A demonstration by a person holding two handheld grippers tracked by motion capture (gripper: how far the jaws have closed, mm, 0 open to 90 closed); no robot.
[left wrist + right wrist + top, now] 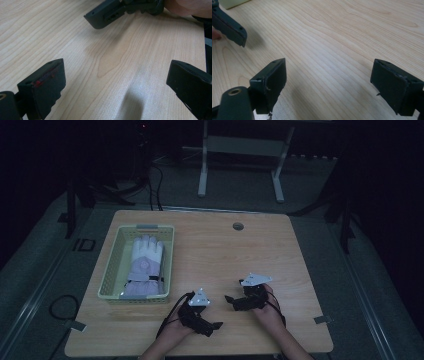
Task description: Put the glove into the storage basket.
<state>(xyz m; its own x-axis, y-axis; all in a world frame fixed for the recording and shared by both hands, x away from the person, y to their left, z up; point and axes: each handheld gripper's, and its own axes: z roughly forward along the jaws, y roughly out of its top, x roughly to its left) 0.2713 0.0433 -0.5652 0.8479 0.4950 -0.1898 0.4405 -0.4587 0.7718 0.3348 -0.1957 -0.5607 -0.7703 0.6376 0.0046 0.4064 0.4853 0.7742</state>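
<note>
A white and lavender glove (144, 265) lies flat inside a pale yellow-green basket (109, 267) on the left half of the wooden table (250, 245). Both grippers rest low near the table's front edge, well right of the basket. My left gripper (212, 322) is open, and between its jaws (115, 75) there is bare wood. My right gripper (231, 301) is also open over bare wood (329, 75). The two point toward each other. A jaw of the right gripper (107, 13) shows in the left gripper view, and a jaw of the left gripper (228, 25) in the right gripper view.
A round cable hole (238, 226) sits near the table's far edge. A corner of the basket (233, 3) shows at the top left of the right gripper view. Beyond the table stand a white desk frame (240, 150) and floor cables (155, 185) in a dark room.
</note>
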